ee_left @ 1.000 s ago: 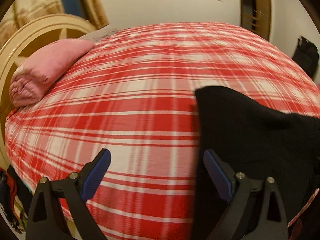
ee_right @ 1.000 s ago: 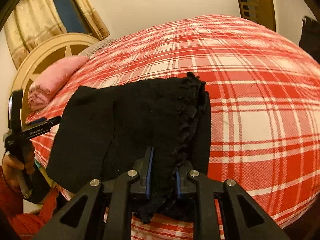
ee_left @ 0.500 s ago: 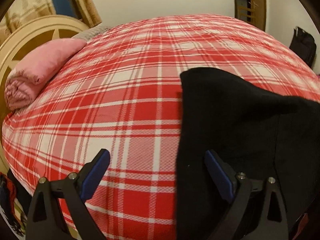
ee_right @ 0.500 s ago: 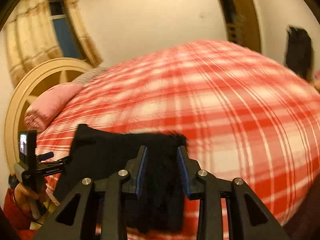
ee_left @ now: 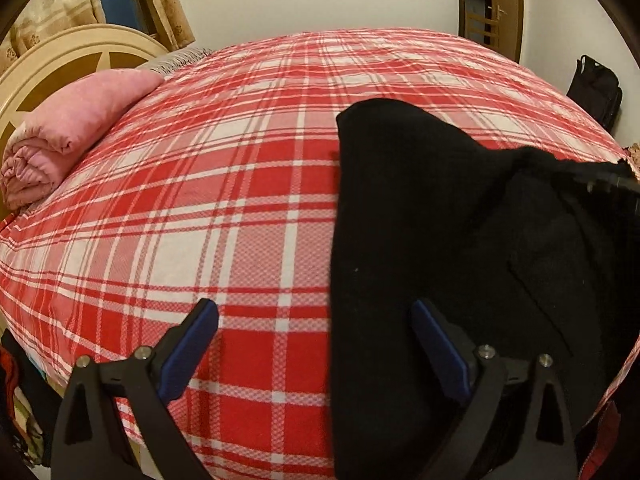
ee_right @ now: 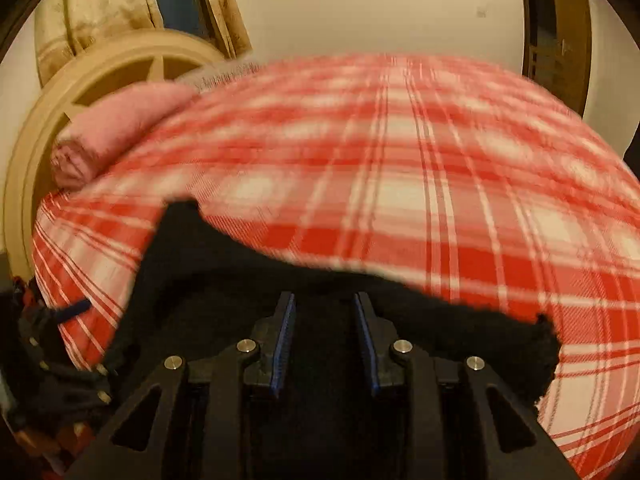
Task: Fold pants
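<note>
Black pants point(ee_left: 460, 220) on red-and-white plaid bed point(ee_left: 200, 200)
Pink rolled blanket point(ee_left: 68, 136) far left against a cream headboard point(ee_left: 60, 44); blue pads point(ee_left: 192, 348) line black grippers.

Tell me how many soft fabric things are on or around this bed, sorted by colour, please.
Black: 1, the black knit pants lying on the bed.
Pink: 1, the rolled pink blanket by the headboard.
Red and white: 1, the red-and-white plaid bedcover.
Beige: 1, the beige patterned curtain at the window.
Total: 4
</note>
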The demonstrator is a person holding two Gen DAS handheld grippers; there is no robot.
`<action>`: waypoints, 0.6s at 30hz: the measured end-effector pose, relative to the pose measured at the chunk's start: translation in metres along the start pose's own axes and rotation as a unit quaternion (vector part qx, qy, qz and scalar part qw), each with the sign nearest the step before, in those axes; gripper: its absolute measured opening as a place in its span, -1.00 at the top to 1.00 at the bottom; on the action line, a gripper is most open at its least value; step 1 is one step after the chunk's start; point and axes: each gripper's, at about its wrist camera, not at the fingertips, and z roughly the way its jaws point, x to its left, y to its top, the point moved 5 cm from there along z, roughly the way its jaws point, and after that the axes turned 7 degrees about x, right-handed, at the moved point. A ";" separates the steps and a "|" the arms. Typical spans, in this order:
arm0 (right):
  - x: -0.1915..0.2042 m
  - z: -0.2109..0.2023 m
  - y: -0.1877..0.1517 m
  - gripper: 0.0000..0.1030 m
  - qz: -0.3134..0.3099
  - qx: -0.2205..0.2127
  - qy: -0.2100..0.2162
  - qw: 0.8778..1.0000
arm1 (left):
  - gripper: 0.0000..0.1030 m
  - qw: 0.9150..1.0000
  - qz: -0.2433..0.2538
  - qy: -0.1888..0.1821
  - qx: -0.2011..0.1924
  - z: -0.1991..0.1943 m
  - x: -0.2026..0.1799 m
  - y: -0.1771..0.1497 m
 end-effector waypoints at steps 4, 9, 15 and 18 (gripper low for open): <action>0.049 -0.003 0.022 0.40 -0.062 -0.023 0.049 0.997 | -0.93 1.000 0.005 0.001 -0.010 -0.012 0.000 -0.002; 0.108 0.052 0.036 0.41 -0.110 0.043 0.127 0.985 | -0.93 1.000 0.016 0.007 -0.014 -0.014 -0.004 -0.005; 0.119 0.139 0.049 0.48 -0.061 0.122 0.135 0.981 | -0.93 1.000 0.007 0.018 0.000 -0.009 0.006 -0.012; 0.123 0.141 0.051 0.51 -0.061 0.109 0.139 0.982 | -0.93 1.000 -0.001 0.016 0.005 -0.007 0.013 -0.015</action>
